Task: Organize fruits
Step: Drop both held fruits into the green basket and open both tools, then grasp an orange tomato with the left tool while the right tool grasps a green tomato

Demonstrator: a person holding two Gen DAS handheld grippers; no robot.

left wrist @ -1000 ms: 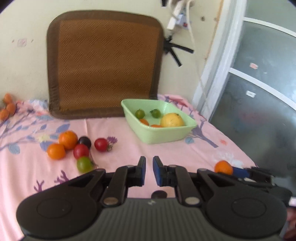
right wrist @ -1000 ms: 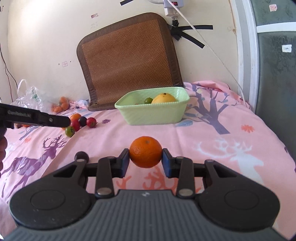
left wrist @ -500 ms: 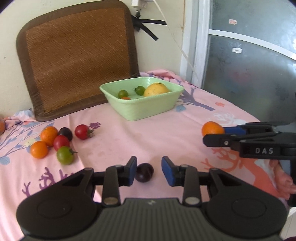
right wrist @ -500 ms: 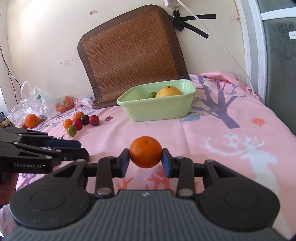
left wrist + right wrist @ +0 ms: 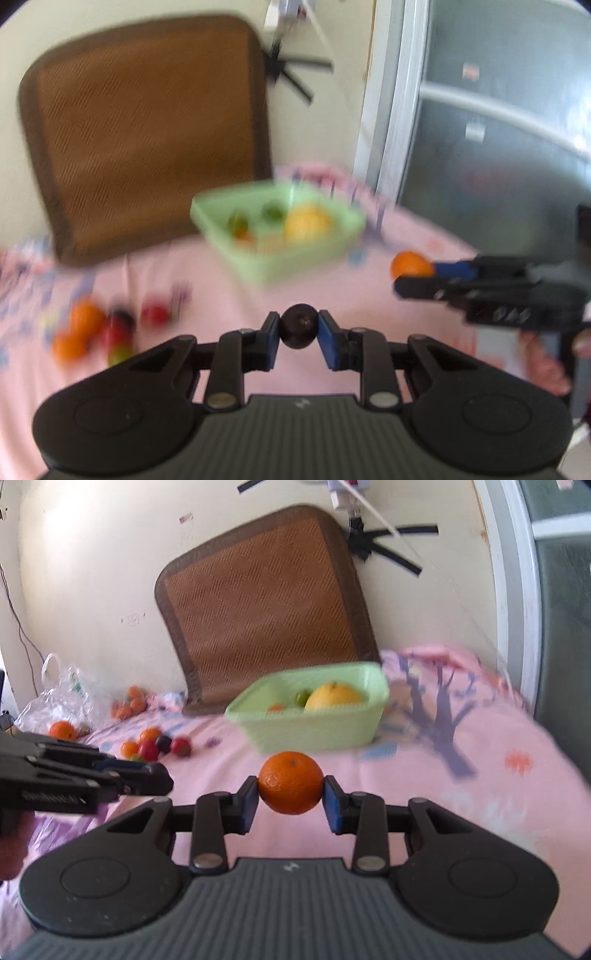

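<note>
A small dark plum (image 5: 299,326) sits between the blue pads of the left gripper (image 5: 298,332), whose jaws are closing on it; both pads touch its sides and it is raised off the pink cloth (image 5: 229,295). In the right wrist view, an orange (image 5: 290,782) is clamped between the pads of the right gripper (image 5: 291,797), held above the cloth, just near of the green basket (image 5: 317,731).

The basket stands toward the far side of the bed, in front of a brown woven mat (image 5: 258,605) that leans on the wall. Inside it lie a large yellow fruit (image 5: 334,698), a small green one (image 5: 302,698) and something orange low by the near wall.

To the left of the basket, on the cloth, is a loose cluster of small fruits (image 5: 155,746): orange, red, dark and green ones close together. Farther left, a clear plastic bag (image 5: 55,701) lies by the wall with another orange (image 5: 62,730) beside it, and a few more small orange fruits (image 5: 129,705) sit at the mat's foot.

From the left wrist view the right gripper comes in from the right with its orange (image 5: 412,264), a hand (image 5: 550,365) below it. That view is blurred, so finer detail there cannot be told.
</note>
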